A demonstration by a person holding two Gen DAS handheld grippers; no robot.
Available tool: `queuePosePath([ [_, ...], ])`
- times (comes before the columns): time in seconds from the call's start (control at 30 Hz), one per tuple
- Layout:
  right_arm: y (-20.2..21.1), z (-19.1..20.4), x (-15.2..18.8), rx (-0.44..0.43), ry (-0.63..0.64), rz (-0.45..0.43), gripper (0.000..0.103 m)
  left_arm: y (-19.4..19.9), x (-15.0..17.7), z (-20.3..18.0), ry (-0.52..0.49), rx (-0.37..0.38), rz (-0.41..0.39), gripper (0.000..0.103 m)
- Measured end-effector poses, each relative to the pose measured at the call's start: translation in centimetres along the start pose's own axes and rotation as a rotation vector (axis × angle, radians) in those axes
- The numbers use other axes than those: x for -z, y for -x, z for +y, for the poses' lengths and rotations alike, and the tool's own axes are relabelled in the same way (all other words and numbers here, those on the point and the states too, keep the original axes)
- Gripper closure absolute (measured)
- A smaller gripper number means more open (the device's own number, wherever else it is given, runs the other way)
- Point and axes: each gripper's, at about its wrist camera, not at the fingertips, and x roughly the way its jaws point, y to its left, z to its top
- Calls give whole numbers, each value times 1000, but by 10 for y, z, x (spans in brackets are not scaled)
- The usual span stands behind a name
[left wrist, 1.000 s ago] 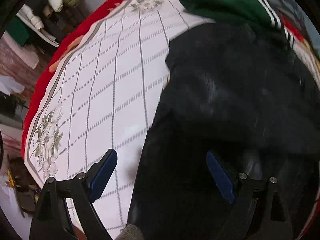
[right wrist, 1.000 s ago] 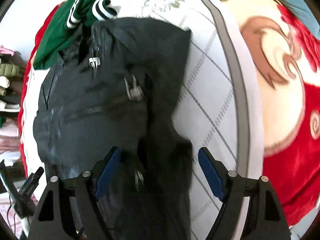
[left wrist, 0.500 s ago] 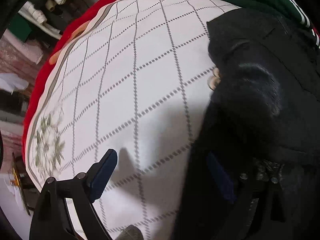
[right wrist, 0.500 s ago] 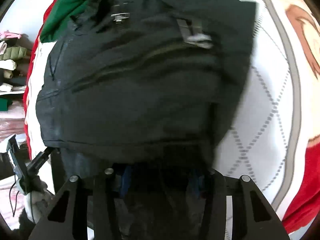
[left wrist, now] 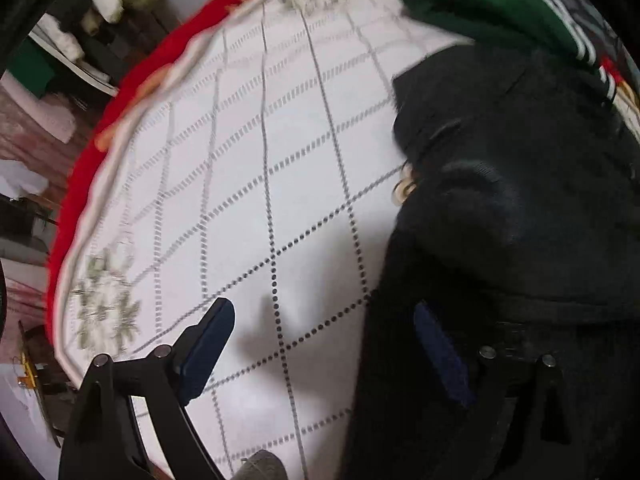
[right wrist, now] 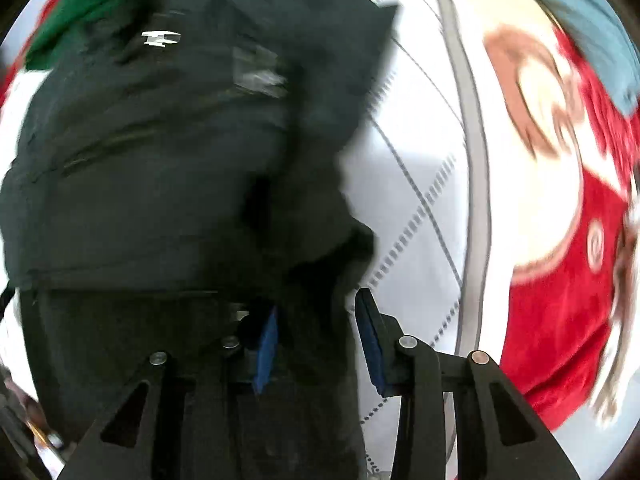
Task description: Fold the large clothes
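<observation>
A large black jacket (left wrist: 520, 208) lies bunched on a white checked cloth (left wrist: 260, 184). In the right wrist view the jacket (right wrist: 160, 152) fills the left half, with a zipper and a small white tag showing. My left gripper (left wrist: 320, 344) is open wide at the jacket's left edge; its right finger rests against the black fabric, its left finger is over bare cloth. My right gripper (right wrist: 316, 340) is partly open, with a fold of black jacket fabric lying between its blue pads. The view is blurred by motion.
A green garment with white stripes (left wrist: 480, 4) lies beyond the jacket, and also shows in the right wrist view (right wrist: 76, 12). A red patterned blanket (right wrist: 560, 280) lies under the cloth. Piled clothes (left wrist: 100, 8) sit off the bed's far left edge.
My right gripper was shut on the jacket half a second ago and has since opened partway, with the fabric sagging. My left gripper stayed open and shifted slightly along the jacket's edge.
</observation>
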Motion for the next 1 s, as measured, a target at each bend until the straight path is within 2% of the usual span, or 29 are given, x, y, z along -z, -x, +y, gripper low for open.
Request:
queuePosePath([
  [0.07,11,4,-1,-43,13,-31,63,27,3,-12,-4,-26,-43,10],
  [0.2,31,-10,0,-190,14,-69,63,75,16,-44,-25,-83,-114,10],
  [0.27,41,-36,5,-298,17,-76,56,92,24,-69,-48,-134,-134,10],
  [0.33,48,-53,3,-386,31,-90,36,108,40,-102,-78,-220,-135,10],
  [0.4,53,-73,-1,-486,40,-87,33,118,56,-134,-95,-281,-130,10],
  [0.5,56,-101,-1,-563,51,-59,33,121,76,-177,-117,-338,-93,10],
  [0.6,56,-125,-2,-624,76,-39,33,115,95,-219,-142,-337,-34,10],
  [0.77,44,-172,-23,-746,82,-1,33,123,125,-283,-236,-332,-33,10],
  [1.0,32,-208,-46,-787,110,23,33,130,162,-356,-381,-281,-12,10],
])
